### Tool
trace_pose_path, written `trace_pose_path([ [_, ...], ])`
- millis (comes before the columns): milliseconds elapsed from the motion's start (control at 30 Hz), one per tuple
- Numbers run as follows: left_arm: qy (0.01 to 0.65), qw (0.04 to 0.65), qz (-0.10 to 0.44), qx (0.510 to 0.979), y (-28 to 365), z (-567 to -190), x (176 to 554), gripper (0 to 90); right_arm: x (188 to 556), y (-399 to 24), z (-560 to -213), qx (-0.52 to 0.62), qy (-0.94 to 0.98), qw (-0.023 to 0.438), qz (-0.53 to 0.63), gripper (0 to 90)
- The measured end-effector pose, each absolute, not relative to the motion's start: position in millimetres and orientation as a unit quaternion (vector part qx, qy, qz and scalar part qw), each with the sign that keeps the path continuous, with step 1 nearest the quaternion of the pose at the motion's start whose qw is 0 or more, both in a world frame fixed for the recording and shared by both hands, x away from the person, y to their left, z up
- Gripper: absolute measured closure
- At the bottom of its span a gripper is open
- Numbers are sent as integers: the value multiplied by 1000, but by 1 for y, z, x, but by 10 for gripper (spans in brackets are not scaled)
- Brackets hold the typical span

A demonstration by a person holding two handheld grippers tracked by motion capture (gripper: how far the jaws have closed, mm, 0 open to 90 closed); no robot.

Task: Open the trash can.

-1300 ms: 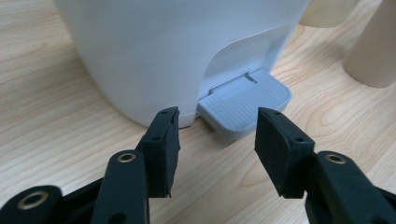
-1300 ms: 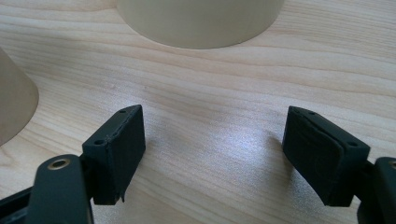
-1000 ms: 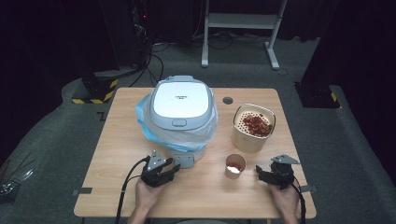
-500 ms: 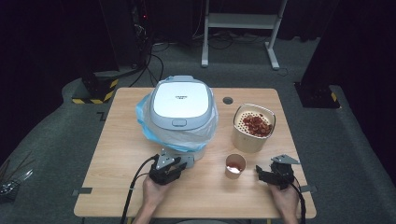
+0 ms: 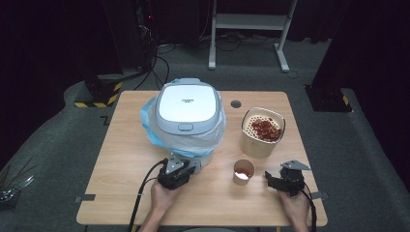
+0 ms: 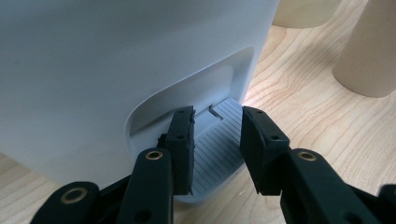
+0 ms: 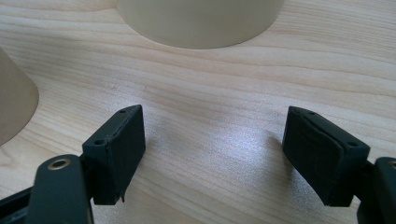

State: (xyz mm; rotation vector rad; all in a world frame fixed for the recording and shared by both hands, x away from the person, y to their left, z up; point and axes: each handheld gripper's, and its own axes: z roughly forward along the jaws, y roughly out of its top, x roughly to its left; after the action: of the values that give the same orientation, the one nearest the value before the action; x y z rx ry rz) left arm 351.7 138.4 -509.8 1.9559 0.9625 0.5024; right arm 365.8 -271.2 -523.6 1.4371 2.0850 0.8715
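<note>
In the high view the left gripper [image 5: 186, 166] sat low and left of centre, its tips against the foot of the white bin [image 5: 188, 113], which stood mid-frame on the wooden table [image 5: 121, 159] with a blue bag [image 5: 149, 126] spilling under its lid. In the left gripper view the jaws had just been closing and stood narrowed on either side of the ribbed grey pedal [image 6: 215, 149] in the recess at the bin's base, the pads [image 6: 181, 142] at its edges. The right gripper [image 5: 269, 180] lay at lower right of the high view, jaws wide over bare wood, just right of a paper cup [image 5: 243, 171]. A cream strainer pot [image 5: 262, 131] holding red pieces stood above that cup
</note>
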Motion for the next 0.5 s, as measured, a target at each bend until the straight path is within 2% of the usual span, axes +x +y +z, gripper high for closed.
trace_pose_path([
  [500, 382, 437, 201, 789, 139, -514, 355, 631, 366, -271, -524, 522, 758, 229, 316, 215],
])
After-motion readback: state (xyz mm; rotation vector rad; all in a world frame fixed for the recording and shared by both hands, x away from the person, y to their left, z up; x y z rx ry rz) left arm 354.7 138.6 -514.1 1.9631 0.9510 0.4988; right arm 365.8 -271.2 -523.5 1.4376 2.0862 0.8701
